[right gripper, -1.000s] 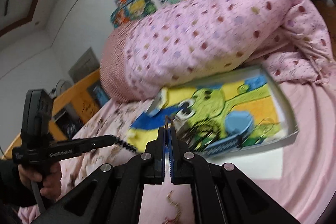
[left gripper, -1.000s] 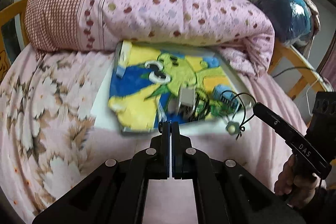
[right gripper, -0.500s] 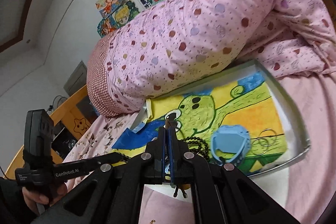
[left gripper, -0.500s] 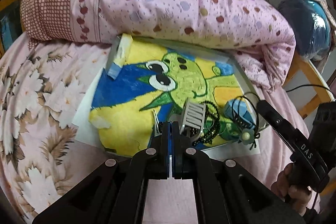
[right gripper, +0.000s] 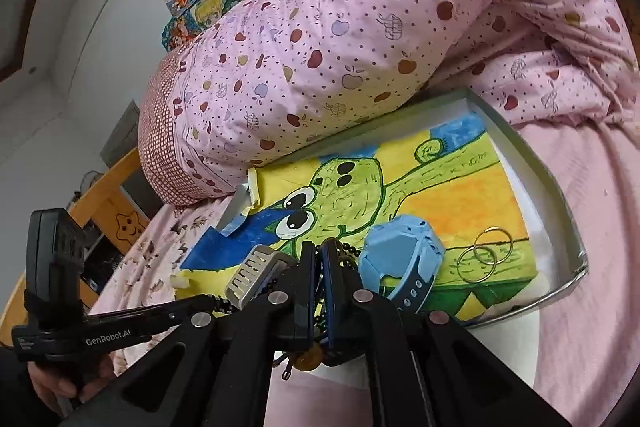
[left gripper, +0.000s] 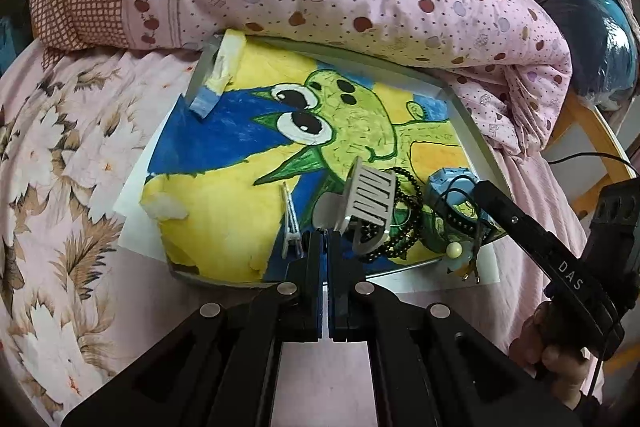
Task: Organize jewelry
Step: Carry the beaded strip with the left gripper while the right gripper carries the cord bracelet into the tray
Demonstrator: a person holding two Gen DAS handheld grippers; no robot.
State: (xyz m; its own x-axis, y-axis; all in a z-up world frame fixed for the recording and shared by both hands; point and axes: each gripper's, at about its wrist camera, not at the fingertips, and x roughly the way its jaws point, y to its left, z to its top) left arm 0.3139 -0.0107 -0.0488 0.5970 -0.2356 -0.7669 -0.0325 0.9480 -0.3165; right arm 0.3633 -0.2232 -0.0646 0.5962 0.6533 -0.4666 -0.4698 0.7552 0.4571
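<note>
Tray (left gripper: 472,147) on the bed (left gripper: 60,167), lined with a drawing, holds all the jewelry along its near edge.

Left to right:
- Pin (left gripper: 289,223): thin, white, light. Lies flat, so take it by the hinged end.
- Clip (left gripper: 370,195): grey, toothed, stiff plastic. Take it at the rear tabs, never the teeth. My left jaws (left gripper: 324,241) are closed with the tips at its lower tab; I cannot tell whether they pinch it.
- Beads (left gripper: 404,227): black, limp, likely to roll. Pinch across the strand.
- Watch (right gripper: 400,255): blue, the heaviest item, with a flexible strap. Grip the strap beside the case.
- Cord (left gripper: 440,201): thin, black, slack, with a pale flower charm (left gripper: 454,251) hanging over the tray's edge. My right jaws (right gripper: 318,267) are clamped on it. Expect swing and snagging on the beads, so lift slowly.
- Rings (right gripper: 484,251): two thin wire hoops, flat and slippery. Take one rim edgewise.
</note>
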